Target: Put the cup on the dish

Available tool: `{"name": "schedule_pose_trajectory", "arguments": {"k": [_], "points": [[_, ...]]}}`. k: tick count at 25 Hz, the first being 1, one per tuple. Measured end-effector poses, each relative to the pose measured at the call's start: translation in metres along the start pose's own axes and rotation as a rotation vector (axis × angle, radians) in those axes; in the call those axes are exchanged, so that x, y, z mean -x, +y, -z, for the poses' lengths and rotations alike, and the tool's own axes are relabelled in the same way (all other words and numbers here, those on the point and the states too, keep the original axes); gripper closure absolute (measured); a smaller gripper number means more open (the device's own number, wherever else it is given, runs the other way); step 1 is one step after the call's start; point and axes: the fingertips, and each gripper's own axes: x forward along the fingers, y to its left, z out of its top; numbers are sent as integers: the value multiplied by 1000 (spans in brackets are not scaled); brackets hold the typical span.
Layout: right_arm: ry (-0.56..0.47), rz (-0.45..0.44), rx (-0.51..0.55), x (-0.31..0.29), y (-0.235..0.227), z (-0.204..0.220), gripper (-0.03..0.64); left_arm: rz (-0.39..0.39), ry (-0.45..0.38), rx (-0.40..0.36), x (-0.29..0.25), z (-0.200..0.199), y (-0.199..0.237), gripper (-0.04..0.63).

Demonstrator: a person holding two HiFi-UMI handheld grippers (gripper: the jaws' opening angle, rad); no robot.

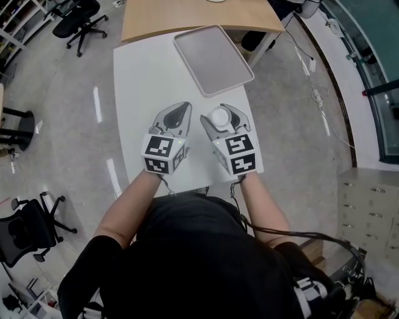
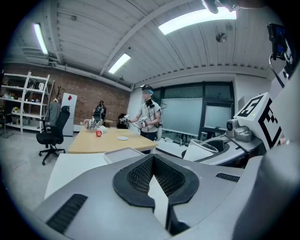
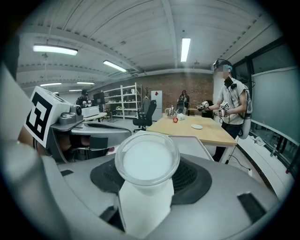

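Note:
A white plastic cup (image 1: 220, 116) with a clear rim is held upright between the jaws of my right gripper (image 1: 222, 119), above the near part of the white table (image 1: 137, 68). In the right gripper view the cup (image 3: 146, 161) fills the middle, with the right gripper (image 3: 146, 180) shut on it. My left gripper (image 1: 176, 116) hovers beside it on the left, shut and holding nothing; its black pads (image 2: 136, 176) almost meet. The dish, a flat grey tray (image 1: 213, 59), lies at the table's far edge, apart from both grippers. The cup (image 2: 202, 152) also shows in the left gripper view.
A wooden table (image 1: 193, 15) adjoins the far side, with small items and a white plate (image 3: 197, 126) on it. Another person (image 3: 230, 101) with grippers stands beside it. Office chairs (image 1: 81, 22) stand on the floor to the left, and drawers (image 1: 371, 205) to the right.

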Motion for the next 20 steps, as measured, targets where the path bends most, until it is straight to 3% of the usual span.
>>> {"name": "schedule_pose_trajectory", "arguments": {"k": [12, 20], "points": [[20, 10, -47, -46, -26, -3, 367, 6, -9, 29, -44, -1, 41, 588], [11, -22, -37, -81, -66, -7, 367, -53, -4, 56, -89, -2, 60, 588]]}}
